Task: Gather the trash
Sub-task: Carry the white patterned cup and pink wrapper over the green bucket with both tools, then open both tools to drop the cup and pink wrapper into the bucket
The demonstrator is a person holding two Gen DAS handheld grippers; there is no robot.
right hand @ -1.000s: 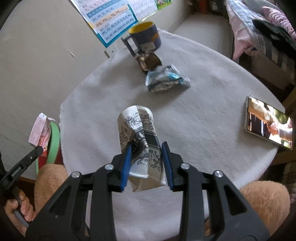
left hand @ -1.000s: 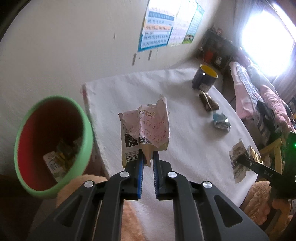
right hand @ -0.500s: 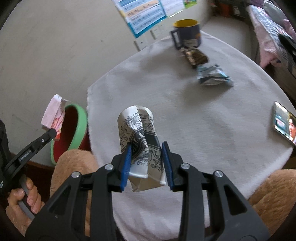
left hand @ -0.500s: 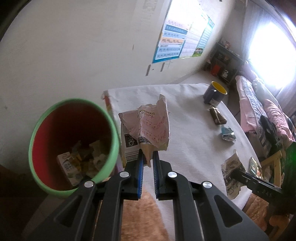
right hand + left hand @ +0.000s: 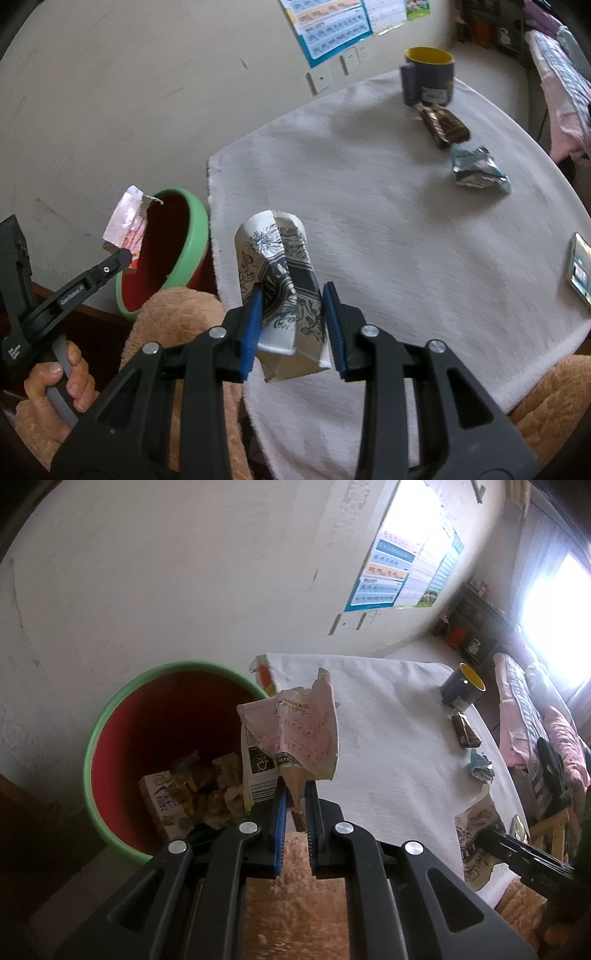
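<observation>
Pink crumpled carton (image 5: pixel 291 734), printed with red characters too creased to read and a barcode, is pinched in the left tongs (image 5: pixel 293 805) just over the green-rimmed red bin (image 5: pixel 110 716) to their left. The right tongs (image 5: pixel 293 325) clamp a crushed black-and-white floral paper cup (image 5: pixel 280 273) above the table (image 5: pixel 388 229); beyond them lie a silver wrapper (image 5: pixel 476 170), a brown wrapper (image 5: pixel 443 127) and a mug (image 5: pixel 430 74).

You've got a blue mug (image 5: pixel 430 75) with yellow inside at the far edge of the white tablecloth (image 5: pixel 388 229), a phone (image 5: pixel 580 269) with its screen lit at the right edge, and a wall chart (image 5: pixel 402 572) behind.
</observation>
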